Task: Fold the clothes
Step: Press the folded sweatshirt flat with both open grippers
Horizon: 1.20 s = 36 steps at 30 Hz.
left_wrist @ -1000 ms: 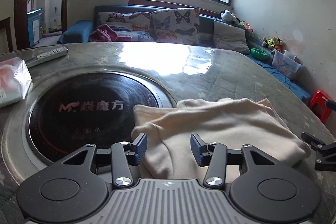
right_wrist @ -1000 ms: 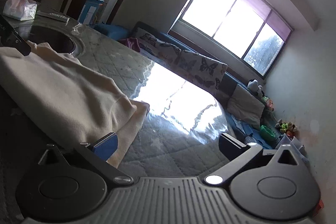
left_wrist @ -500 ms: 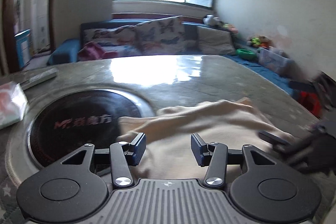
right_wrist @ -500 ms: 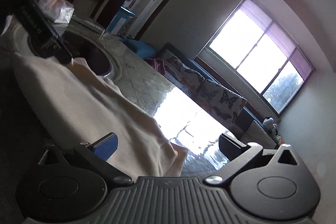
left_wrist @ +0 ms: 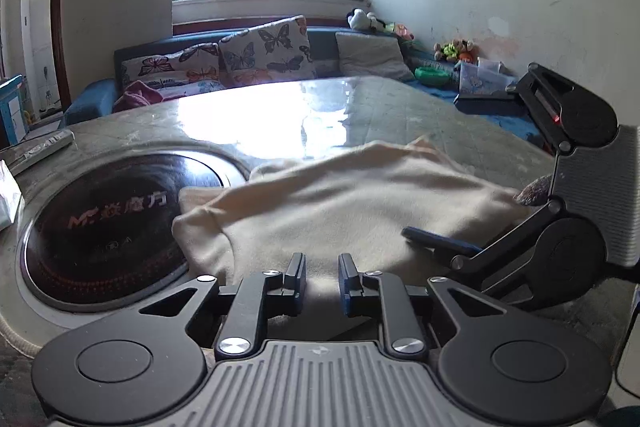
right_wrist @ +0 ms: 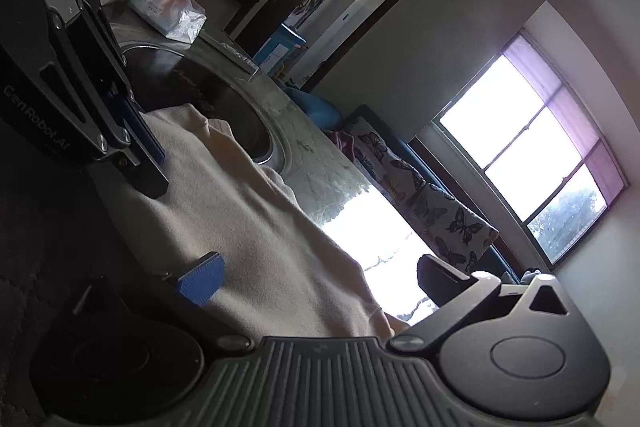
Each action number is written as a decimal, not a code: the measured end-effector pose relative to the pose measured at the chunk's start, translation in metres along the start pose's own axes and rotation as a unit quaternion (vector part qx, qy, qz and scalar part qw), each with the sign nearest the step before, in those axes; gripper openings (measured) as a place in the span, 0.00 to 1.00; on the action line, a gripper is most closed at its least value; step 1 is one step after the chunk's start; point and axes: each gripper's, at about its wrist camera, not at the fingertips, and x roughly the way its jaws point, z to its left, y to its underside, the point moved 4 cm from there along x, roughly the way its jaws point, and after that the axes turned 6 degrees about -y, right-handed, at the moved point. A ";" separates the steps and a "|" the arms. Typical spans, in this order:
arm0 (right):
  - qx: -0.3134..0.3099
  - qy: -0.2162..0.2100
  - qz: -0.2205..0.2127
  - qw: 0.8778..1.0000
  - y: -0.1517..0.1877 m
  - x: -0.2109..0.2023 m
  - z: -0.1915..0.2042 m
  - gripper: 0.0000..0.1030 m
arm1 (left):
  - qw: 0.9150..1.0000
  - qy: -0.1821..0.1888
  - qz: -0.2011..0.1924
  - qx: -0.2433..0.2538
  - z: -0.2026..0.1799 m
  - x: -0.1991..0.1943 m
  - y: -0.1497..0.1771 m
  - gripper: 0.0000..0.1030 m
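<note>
Left wrist view, from left to right: a plastic-wrapped pack point(left_wrist: 7, 195) is cut off at the left edge, and a remote point(left_wrist: 40, 151) lies beyond it on the table point(left_wrist: 460, 123). A round dark cooktop point(left_wrist: 100, 223) is set into the table, its print only partly readable. The cream garment point(left_wrist: 340, 203) lies folded on the table with its long axis running left to right, its left end overlapping the cooktop's right rim. The left gripper point(left_wrist: 322, 277) sits at the garment's near edge with its 2 fingers drawn in to a narrow gap over the cloth; whether they pinch a fold is hidden by the fingers themselves, so I cannot tell. At the right the right gripper point(left_wrist: 436, 241) comes in from the side, its lower finger lying on the garment's right end.

Right wrist view is dark and tilted. The left gripper point(right_wrist: 148, 167) shows at the far left, pressed against the garment point(right_wrist: 260, 235). The right gripper point(right_wrist: 320, 277) is spread wide, its blue pad point(right_wrist: 202, 283) touching the cloth and its other finger point(right_wrist: 444, 277) clear of it above the bright table. The garment's near edge is cut off by the gripper body.
</note>
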 end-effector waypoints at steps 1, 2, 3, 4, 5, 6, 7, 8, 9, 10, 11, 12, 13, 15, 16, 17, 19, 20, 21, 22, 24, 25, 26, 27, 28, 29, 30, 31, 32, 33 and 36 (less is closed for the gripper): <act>0.008 -0.001 -0.012 1.000 -0.004 -0.007 -0.005 1.00 | 1.000 0.000 -0.005 -0.002 0.001 -0.004 -0.002 0.20; 0.012 -0.005 -0.015 1.000 -0.005 -0.008 -0.005 1.00 | 1.000 0.000 -0.009 -0.002 0.002 -0.006 -0.003 0.21; 0.014 -0.010 -0.015 1.000 -0.006 -0.008 -0.003 1.00 | 1.000 -0.002 -0.008 -0.002 0.002 -0.006 -0.003 0.22; 0.016 -0.014 -0.015 1.000 -0.007 -0.008 -0.002 1.00 | 1.000 -0.007 -0.005 -0.001 0.003 -0.005 -0.001 0.22; 0.018 -0.019 -0.015 1.000 -0.008 -0.008 -0.001 1.00 | 1.000 -0.011 0.001 -0.001 0.005 -0.003 0.002 0.22; 0.020 -0.024 -0.015 0.999 -0.008 -0.008 0.000 1.00 | 1.000 -0.014 0.007 -0.004 0.007 -0.001 0.005 0.22; 0.022 -0.028 -0.015 0.999 -0.009 -0.008 0.001 1.00 | 1.000 -0.015 0.012 -0.007 0.008 0.001 0.009 0.23; 0.024 -0.033 -0.016 0.999 -0.010 -0.008 0.002 1.00 | 1.000 -0.015 0.012 -0.009 0.010 0.001 0.011 0.23; 0.026 -0.038 -0.016 0.999 -0.011 -0.008 0.003 1.00 | 1.000 -0.015 0.011 -0.010 0.010 0.000 0.012 0.24; 0.028 -0.042 -0.016 0.999 -0.011 -0.008 0.004 1.00 | 1.000 -0.015 0.010 -0.012 0.011 -0.001 0.011 0.24; 0.030 -0.047 -0.016 0.998 -0.012 -0.008 0.005 1.00 | 1.000 -0.015 0.010 -0.014 0.011 -0.002 0.010 0.24; 0.032 -0.051 -0.016 0.998 -0.013 -0.008 0.007 1.00 | 1.000 -0.015 0.009 -0.015 0.011 -0.003 0.009 0.23; 0.034 -0.056 -0.017 0.998 -0.014 -0.008 0.008 1.00 | 1.000 -0.014 0.007 -0.016 0.011 -0.005 0.007 0.23; 0.080 -0.087 -0.011 0.993 -0.016 -0.012 -0.002 1.00 | 1.000 -0.013 0.002 -0.015 0.010 -0.007 0.005 0.23; 0.137 -0.121 0.001 0.983 -0.015 -0.013 -0.014 1.00 | 1.000 -0.011 0.000 -0.015 0.009 -0.009 0.004 0.23; 0.162 -0.138 0.008 0.977 -0.015 -0.013 -0.019 1.00 | 1.000 -0.010 -0.001 -0.014 0.009 -0.009 0.003 0.23; 0.238 -0.192 0.029 0.952 -0.008 -0.013 -0.031 0.99 | 1.000 -0.010 -0.002 -0.013 0.007 -0.009 0.002 0.23; 0.257 -0.201 0.036 0.945 -0.005 -0.012 -0.034 0.98 | 1.000 -0.009 -0.002 -0.013 0.007 -0.009 0.003 0.23; 0.266 -0.202 0.041 0.942 -0.001 -0.011 -0.035 0.98 | 1.000 -0.009 0.000 -0.014 0.006 -0.008 0.003 0.23; 0.268 -0.201 0.044 0.941 0.001 -0.011 -0.036 0.98 | 1.000 -0.009 0.003 -0.014 0.006 -0.006 0.004 0.25; 0.273 -0.194 0.066 0.940 0.009 -0.003 -0.034 0.99 | 1.000 -0.010 0.010 -0.013 0.005 -0.003 0.007 0.27; 0.282 -0.201 0.083 0.934 0.016 0.003 -0.030 0.99 | 1.000 -0.012 0.011 -0.013 0.005 -0.002 0.008 0.29; 0.287 -0.205 0.089 0.932 0.019 0.005 -0.029 1.00 | 1.000 -0.013 0.011 -0.013 0.006 -0.002 0.008 0.29; 0.291 -0.206 0.091 0.930 0.023 0.005 -0.029 1.00 | 1.000 -0.013 0.010 -0.016 0.007 -0.004 0.008 0.32; 0.291 -0.202 0.086 0.931 0.025 0.001 -0.029 1.00 | 1.000 -0.014 0.009 -0.019 0.008 -0.006 0.007 0.35; 0.292 -0.197 0.082 0.932 0.025 -0.001 -0.031 1.00 | 1.000 -0.015 0.006 -0.022 0.010 -0.008 0.006 0.36; 0.298 -0.194 0.077 0.931 0.025 -0.003 -0.034 1.00 | 1.000 -0.017 0.003 -0.023 0.011 -0.011 0.005 0.37; 0.305 -0.192 0.072 0.930 0.024 -0.005 -0.038 1.00 | 0.999 -0.021 0.000 -0.025 0.012 -0.012 0.004 0.39; 0.312 -0.190 0.067 0.929 0.024 -0.008 -0.041 1.00 | 0.999 -0.025 0.000 -0.027 0.014 -0.013 0.004 0.41; 0.325 -0.183 0.063 0.926 0.024 -0.007 -0.046 1.00 | 0.999 -0.029 0.002 -0.030 0.016 -0.012 0.006 0.42; 0.336 -0.161 0.070 0.925 0.028 -0.003 -0.051 1.00 | 0.999 -0.037 0.012 -0.035 0.018 -0.008 0.012 0.44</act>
